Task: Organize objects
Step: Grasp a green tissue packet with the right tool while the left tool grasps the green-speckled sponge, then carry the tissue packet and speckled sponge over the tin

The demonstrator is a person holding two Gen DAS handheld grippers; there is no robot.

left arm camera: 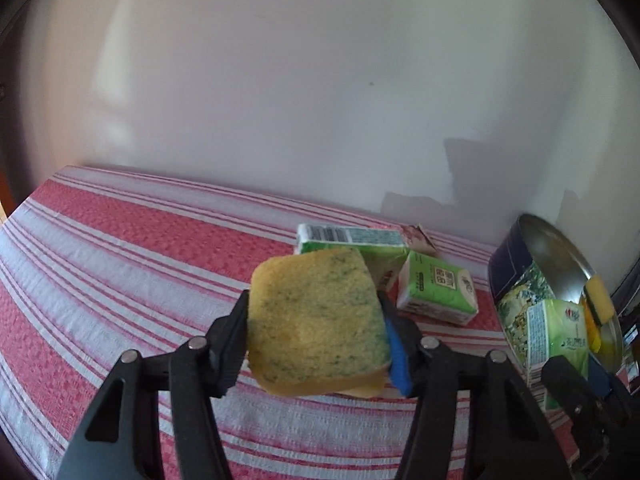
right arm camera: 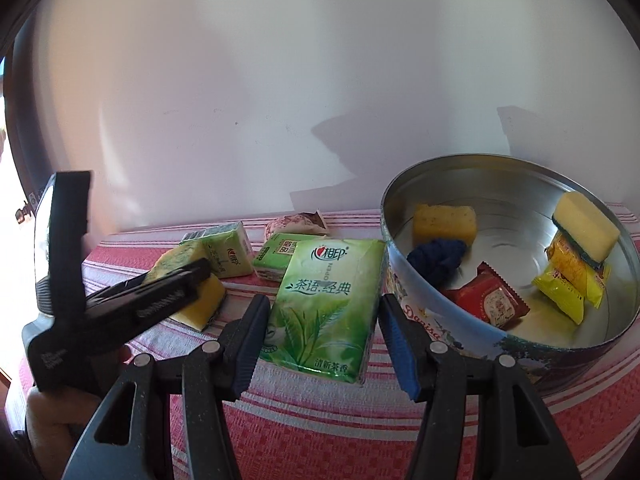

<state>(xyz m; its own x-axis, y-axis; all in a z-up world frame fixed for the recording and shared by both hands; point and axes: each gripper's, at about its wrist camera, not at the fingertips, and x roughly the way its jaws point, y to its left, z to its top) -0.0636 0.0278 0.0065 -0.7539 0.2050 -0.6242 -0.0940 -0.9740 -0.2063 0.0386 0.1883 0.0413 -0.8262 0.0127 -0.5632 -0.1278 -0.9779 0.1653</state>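
Observation:
My left gripper (left arm camera: 314, 332) is shut on a yellow sponge (left arm camera: 312, 288) flecked with green, its pads pressing both sides. From the right wrist view, the left gripper (right arm camera: 192, 276) holds that sponge (right arm camera: 200, 300) low over the striped cloth. My right gripper (right arm camera: 324, 304) is shut on a green tissue pack (right arm camera: 328, 272), held upright just left of a round metal tin (right arm camera: 520, 352). The left wrist view shows the right gripper (left arm camera: 576, 376) with the pack (left arm camera: 556, 336) in front of the tin (left arm camera: 516, 264).
The tin holds two yellow sponges (right arm camera: 444, 222), a blue cloth (right arm camera: 436, 260) and red and yellow snack packets (right arm camera: 488, 300). Two more green tissue packs (right arm camera: 228, 252) (right arm camera: 276, 260) and a wrapped snack (right arm camera: 296, 222) lie near the white wall. A hand (right arm camera: 52, 412) shows at lower left.

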